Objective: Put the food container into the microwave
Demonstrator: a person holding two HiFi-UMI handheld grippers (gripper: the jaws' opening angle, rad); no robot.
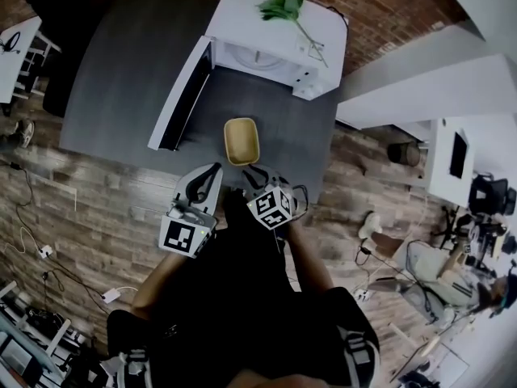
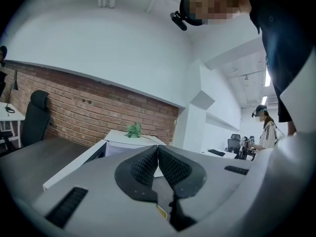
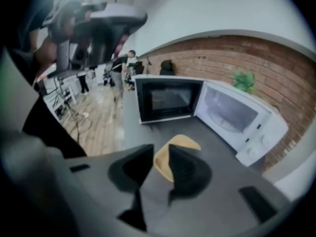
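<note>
A tan food container (image 1: 241,140) lies on the dark grey table (image 1: 121,71), in front of the white microwave (image 1: 275,23). The microwave's door (image 1: 179,95) stands swung open to the left. My right gripper (image 1: 257,170) points down at the container's near edge. In the right gripper view its jaws (image 3: 160,151) stand apart, the container (image 3: 183,143) shows through the gap, and the pads do not press on it. My left gripper (image 1: 212,170) hovers beside it to the left. It is shut and empty, with its tips (image 2: 158,148) meeting and pointing level toward the microwave (image 2: 123,143).
A green plant (image 1: 283,5) lies on top of the microwave. The table's near edge (image 1: 242,186) runs just under both grippers, with wood floor and cables (image 1: 32,241) below it. Office chairs and desks (image 1: 477,200) stand to the right. A person (image 2: 266,127) stands far off.
</note>
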